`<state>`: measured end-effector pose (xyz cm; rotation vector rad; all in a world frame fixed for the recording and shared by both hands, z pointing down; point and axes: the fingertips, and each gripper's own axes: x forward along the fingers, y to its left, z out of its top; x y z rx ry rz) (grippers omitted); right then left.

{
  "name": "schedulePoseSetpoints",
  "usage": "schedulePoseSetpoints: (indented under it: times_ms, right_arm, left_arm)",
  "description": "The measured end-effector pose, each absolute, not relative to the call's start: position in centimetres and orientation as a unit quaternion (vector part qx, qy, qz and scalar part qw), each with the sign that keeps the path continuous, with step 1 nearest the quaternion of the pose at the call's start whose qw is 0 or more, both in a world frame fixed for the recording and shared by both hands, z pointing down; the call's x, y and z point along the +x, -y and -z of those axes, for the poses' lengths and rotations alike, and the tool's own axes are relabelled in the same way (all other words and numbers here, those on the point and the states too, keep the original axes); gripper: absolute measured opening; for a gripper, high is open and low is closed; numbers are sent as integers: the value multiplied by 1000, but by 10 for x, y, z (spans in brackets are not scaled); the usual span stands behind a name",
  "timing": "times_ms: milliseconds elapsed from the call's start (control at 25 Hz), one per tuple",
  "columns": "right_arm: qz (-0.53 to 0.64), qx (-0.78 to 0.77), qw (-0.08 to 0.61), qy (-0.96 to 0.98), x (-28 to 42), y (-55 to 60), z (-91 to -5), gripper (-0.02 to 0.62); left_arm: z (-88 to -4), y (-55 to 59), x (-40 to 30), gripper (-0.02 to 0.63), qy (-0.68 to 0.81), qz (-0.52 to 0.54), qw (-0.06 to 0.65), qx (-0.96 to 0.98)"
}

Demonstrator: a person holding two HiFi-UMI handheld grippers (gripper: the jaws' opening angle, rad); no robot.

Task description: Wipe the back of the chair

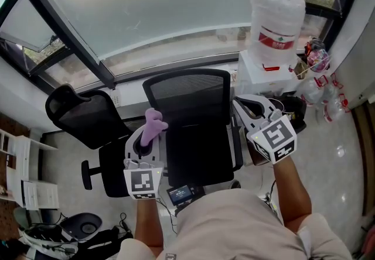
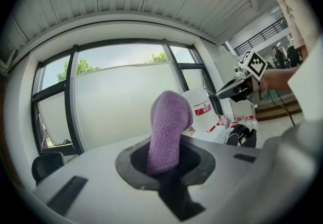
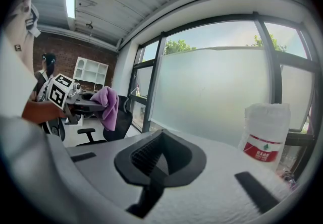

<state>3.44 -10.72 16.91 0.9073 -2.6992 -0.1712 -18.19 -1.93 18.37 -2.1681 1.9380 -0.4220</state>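
Observation:
A black mesh-backed office chair (image 1: 187,96) stands in front of me, its back toward the window. My left gripper (image 1: 146,139) is raised at the chair's left side and is shut on a purple cloth (image 1: 153,123), which sticks up out of the jaws (image 2: 169,127). My right gripper (image 1: 245,108) hangs at the chair's right side, just off the backrest edge. Its ribbed pads (image 3: 144,155) meet with nothing between them. From the right gripper view the purple cloth (image 3: 106,104) droops from the left gripper (image 3: 83,102).
A second black chair (image 1: 76,109) stands to the left. At the right, a large wrapped water jug (image 1: 276,19) rests on a white box (image 1: 263,74), with bottles and bags (image 1: 319,86) beside it. A frosted window (image 1: 164,1) runs behind. Shelves (image 1: 23,171) stand at far left.

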Motion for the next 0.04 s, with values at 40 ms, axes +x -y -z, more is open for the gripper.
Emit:
schedulePoseSetpoints:
  times_ms: [40]
  right_arm:
    - [59, 315, 144, 936, 34, 108, -170, -9]
  left_arm:
    - [-184, 20, -182, 49, -656, 143, 101, -734]
